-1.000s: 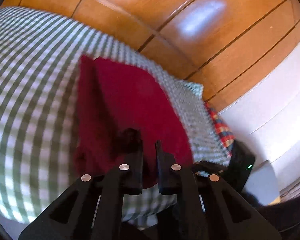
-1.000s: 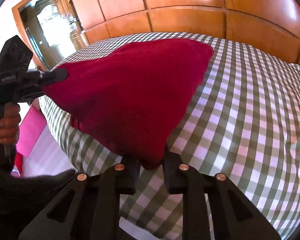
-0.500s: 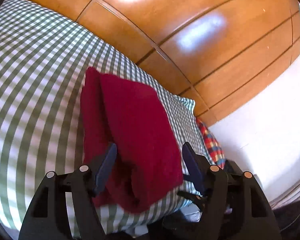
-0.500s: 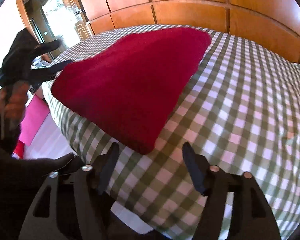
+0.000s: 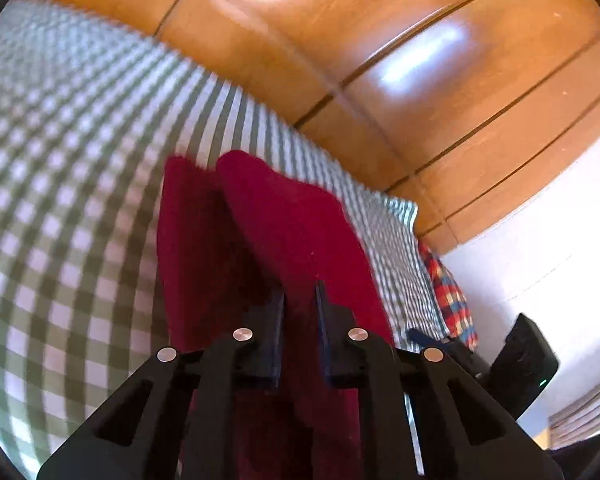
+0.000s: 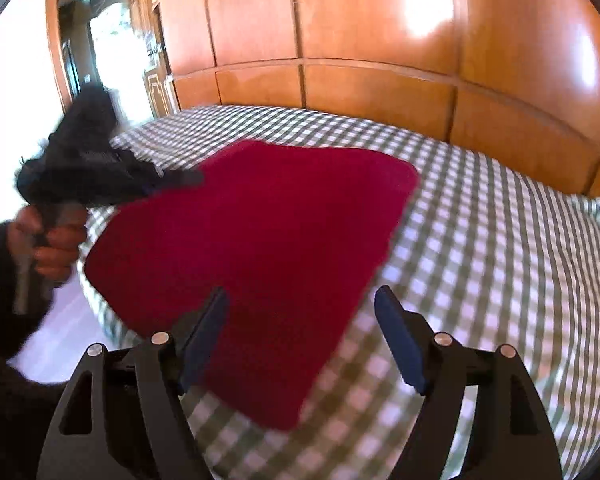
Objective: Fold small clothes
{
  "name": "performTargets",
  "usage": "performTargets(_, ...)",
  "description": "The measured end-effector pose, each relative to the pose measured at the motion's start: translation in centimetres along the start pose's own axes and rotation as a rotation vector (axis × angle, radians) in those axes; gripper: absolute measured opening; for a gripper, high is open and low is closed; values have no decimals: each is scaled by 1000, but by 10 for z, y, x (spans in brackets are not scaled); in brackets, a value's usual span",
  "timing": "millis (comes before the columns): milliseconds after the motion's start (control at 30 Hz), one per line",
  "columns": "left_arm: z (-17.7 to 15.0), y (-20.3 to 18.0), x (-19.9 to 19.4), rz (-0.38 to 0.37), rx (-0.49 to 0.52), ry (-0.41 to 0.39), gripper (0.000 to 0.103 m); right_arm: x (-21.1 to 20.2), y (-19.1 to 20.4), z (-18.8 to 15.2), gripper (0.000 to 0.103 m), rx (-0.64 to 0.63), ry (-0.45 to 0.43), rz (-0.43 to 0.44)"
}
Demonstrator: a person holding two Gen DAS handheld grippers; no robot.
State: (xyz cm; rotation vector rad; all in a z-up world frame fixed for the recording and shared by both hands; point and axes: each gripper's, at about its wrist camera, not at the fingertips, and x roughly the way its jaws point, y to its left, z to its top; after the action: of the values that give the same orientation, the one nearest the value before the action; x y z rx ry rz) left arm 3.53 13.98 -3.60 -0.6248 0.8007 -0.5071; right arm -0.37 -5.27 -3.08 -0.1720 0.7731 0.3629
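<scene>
A dark red folded garment [image 6: 256, 248] lies on the green-and-white checked bed [image 6: 480, 240]. In the left wrist view the garment [image 5: 284, 232] shows as two overlapping layers, and my left gripper [image 5: 300, 300] is shut on its near edge. My right gripper [image 6: 300, 308] is open and empty, hovering over the garment's near corner. The left gripper also shows in the right wrist view [image 6: 180, 178], held by a hand at the garment's left edge.
A wooden panelled headboard [image 6: 380, 92] runs behind the bed. A checked pillow [image 5: 396, 216] and a red plaid cloth [image 5: 448, 296] lie at the bed's far side. A doorway [image 6: 112, 40] stands at the left. The bed's near edge [image 6: 260, 460] drops off below my right gripper.
Both grippers let go of the garment half a second ago. Since then my left gripper has shut again on its edge, and my right gripper has stayed open and moved over it.
</scene>
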Motion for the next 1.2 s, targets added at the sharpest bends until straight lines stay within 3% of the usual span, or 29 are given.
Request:
performTargets(100, -5, -7, -15, 83, 53, -43, 13, 17, 32, -12, 76, -89, -2, -52)
performTargets(200, -13, 16, 9, 245, 41, 44, 13, 37, 52, -27, 76, -167, -9, -163)
performTargets(267, -17, 30, 23, 296, 9, 77, 16, 42, 59, -33, 76, -223, -30, -218)
performTargets(333, -17, 22, 17, 314, 11, 34, 25, 41, 55, -32, 77, -209, -24, -207)
performTargets(433, -15, -4, 2, 395, 73, -44, 27, 39, 45, -29, 78, -177, -15, -174)
performTargets(567, -19, -47, -13, 399, 237, -127, 27, 35, 38, -25, 85, -147, 4, -115)
performTargets(700, -30, -68, 3, 445, 365, -107, 42, 10, 15, -16, 89, -34, 37, 35)
performTargets(967, -44, -51, 30, 477, 379, -43, 42, -6, -45, 24, 91, 209, -37, 78)
performTargets(1067, -45, -44, 32, 478, 375, -31, 42, 7, -51, 39, 85, 259, -45, 92)
performTargets(1200, -49, -42, 33, 473, 370, -24, 42, 32, -50, 53, 68, 285, -12, 117)
